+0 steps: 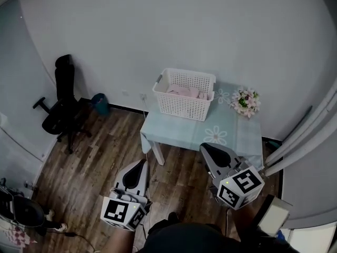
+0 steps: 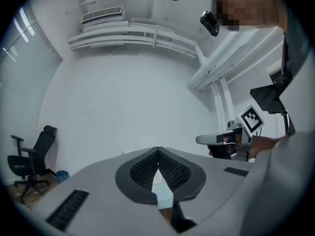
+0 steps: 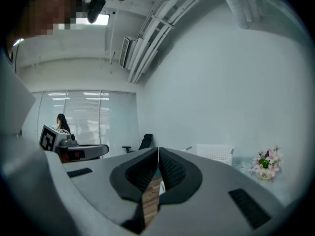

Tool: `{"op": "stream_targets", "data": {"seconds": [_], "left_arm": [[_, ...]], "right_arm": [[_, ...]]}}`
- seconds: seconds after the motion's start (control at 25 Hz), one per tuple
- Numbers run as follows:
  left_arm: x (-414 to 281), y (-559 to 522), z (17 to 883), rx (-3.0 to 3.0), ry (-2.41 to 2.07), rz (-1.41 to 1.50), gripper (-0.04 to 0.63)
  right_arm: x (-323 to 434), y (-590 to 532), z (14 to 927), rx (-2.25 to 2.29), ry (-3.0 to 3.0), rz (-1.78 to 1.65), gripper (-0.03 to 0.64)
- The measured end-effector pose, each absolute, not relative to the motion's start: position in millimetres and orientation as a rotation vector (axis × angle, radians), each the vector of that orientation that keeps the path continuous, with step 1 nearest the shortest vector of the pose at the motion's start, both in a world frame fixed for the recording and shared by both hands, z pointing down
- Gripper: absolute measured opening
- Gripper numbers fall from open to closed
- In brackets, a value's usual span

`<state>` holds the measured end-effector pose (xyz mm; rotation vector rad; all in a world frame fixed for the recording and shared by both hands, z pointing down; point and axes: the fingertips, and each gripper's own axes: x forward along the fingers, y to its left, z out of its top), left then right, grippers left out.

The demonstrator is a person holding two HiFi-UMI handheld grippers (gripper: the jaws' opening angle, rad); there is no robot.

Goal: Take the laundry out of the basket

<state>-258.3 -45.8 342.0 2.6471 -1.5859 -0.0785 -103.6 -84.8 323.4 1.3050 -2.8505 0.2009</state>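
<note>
Head view: the pink laundry [image 1: 182, 91] is seen lying in the white basket [image 1: 184, 108], which is set on the far left part of the pale table [image 1: 231, 136], with its long side running across the view. A pot of flowers [image 1: 246, 101] is placed to the basket's right. Both tools are held level over the wooden floor [image 1: 100, 152], well apart from the basket and pointed toward it. The right gripper [image 1: 203, 148] is judged the nearer, just short of the table's near edge. The left gripper [image 1: 142, 162] is held further back and to the left. Both pairs of jaws are pressed together with nothing between them.
</note>
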Motion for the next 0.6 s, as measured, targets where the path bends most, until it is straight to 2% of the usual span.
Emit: {"op": "stream_targets", "data": {"seconds": [0.24, 0.6], "left_arm": [[-294, -96, 349, 2.659, -1.545, -0.061, 0.008], [-287, -167, 352, 2.704, -1.459, -0.065, 0.008]], "right_arm": [[-136, -121, 321, 1.348, -2.811, 0.191, 0.017], [-132, -178, 324, 1.389, -2.774, 0.194, 0.017]]}}
